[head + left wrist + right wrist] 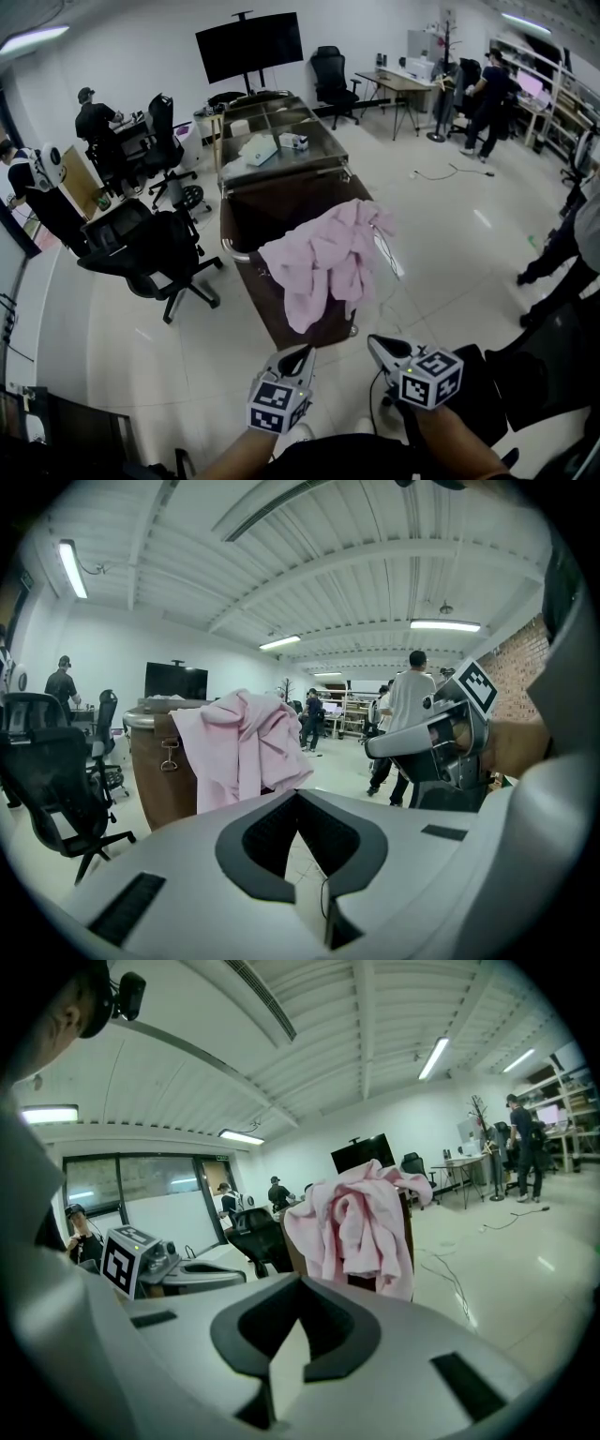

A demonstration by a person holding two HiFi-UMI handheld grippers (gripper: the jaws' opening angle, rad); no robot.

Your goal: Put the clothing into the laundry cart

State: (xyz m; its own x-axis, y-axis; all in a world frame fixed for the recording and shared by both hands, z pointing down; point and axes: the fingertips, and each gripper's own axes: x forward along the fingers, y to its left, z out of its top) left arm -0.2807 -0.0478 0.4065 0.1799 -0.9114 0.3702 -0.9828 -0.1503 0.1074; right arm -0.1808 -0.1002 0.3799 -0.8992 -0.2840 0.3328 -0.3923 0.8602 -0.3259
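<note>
Brown laundry cart sits ahead of you. Pink clothing is draped over its near right rim, with much of it hanging outside. Your left gripper and right gripper are both pressed together, empty, short of the cloth. Risk: a shallow pinch or a nudge drags it off onto the floor.

On near rim of laundry cart hangs clothing, office chair left of cart, monitor far behind.

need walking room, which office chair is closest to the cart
The black chair left of the cart, at its near end; the others stand back by desks.
</note>
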